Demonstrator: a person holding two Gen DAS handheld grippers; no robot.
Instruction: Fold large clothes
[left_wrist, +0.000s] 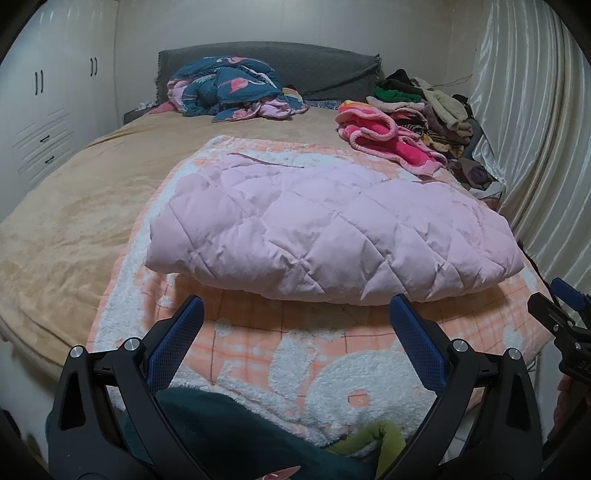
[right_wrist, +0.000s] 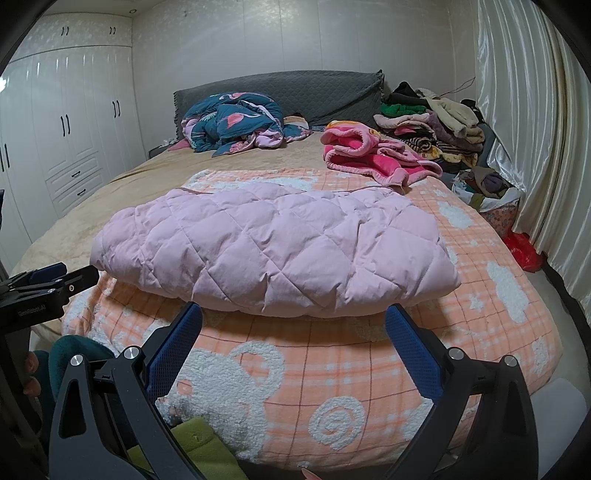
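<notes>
Looking along both grippers, we saw a wide bed (left_wrist: 66, 221) under a tan cover, and on its near part an orange-and-white checked blanket (left_wrist: 314, 347) with fluffy white animal shapes. On that blanket lay the pink quilted jacket (left_wrist: 332, 229), folded into a thick, roughly rectangular bundle, its near edge just beyond our fingertips and touching neither tool. Farther back, against the grey headboard (left_wrist: 325, 66), sat a crumpled teal flamingo-print quilt (left_wrist: 229, 92); to the right of it a bright pink fleece garment (left_wrist: 384, 136) sprawled beside a heap of mixed clothes (left_wrist: 436, 107) near the pale curtain (left_wrist: 535, 129). White wardrobes (right_wrist: 66, 140) filled the left wall. We held the left gripper (left_wrist: 295, 321) low over the blanket with its blue-padded fingers spread wide and empty, and the right gripper (right_wrist: 295, 325) was likewise spread apart, holding nothing.
</notes>
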